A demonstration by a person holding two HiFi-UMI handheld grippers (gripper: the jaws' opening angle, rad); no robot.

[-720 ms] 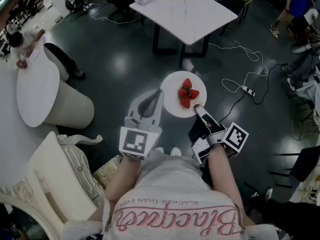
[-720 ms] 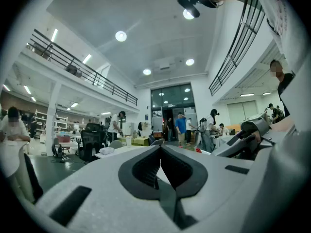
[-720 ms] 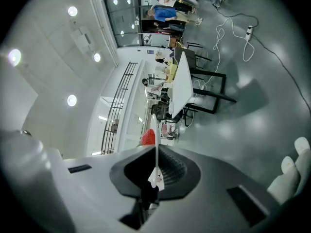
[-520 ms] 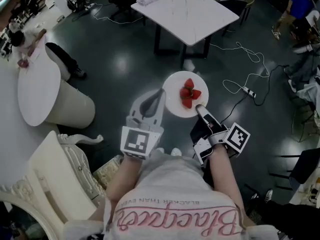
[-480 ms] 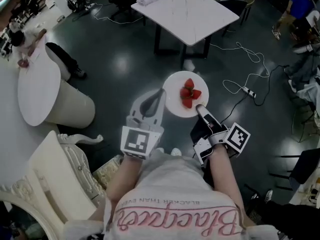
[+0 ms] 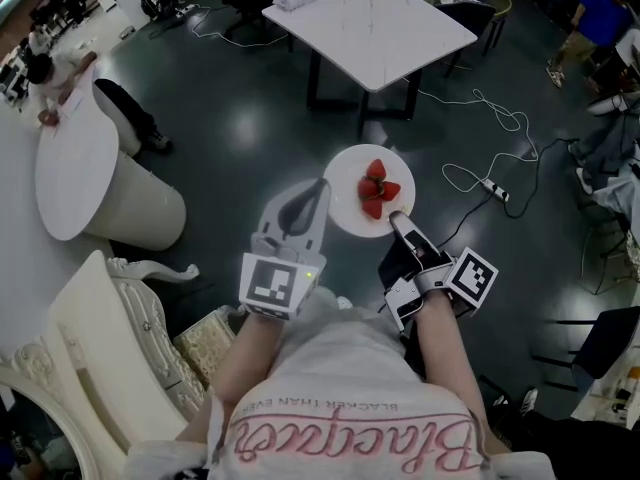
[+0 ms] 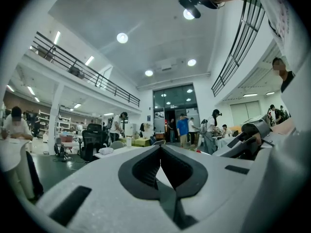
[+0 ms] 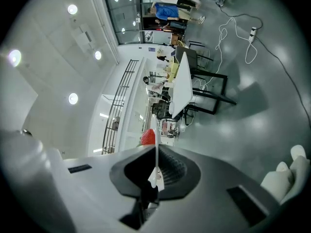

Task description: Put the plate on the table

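Looking down, I see the white square counter (image 6: 370, 23) well apart ahead. The round white plate (image 6: 345, 206) hangs above the dark floor (image 6: 250, 128), its rim clenched in my right gripper (image 6: 393, 216). My left gripper (image 6: 321, 184) is closed, empty, just beside the plate. Three red strawberries (image 6: 375, 190) lie on it.

Bare floor (image 6: 240, 118) runs from me to the square table (image 6: 370, 23) at twelve o'clock. A round table (image 6: 75, 178) blocks ten and a white chair (image 6: 95, 308) blocks eight. A power strip (image 6: 498, 191) lies at two.

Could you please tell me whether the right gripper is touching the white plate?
Touching. In the right gripper view, the plate rim stands edge-on between the right gripper's closed jaws; the head view shows its tip on the near rim.
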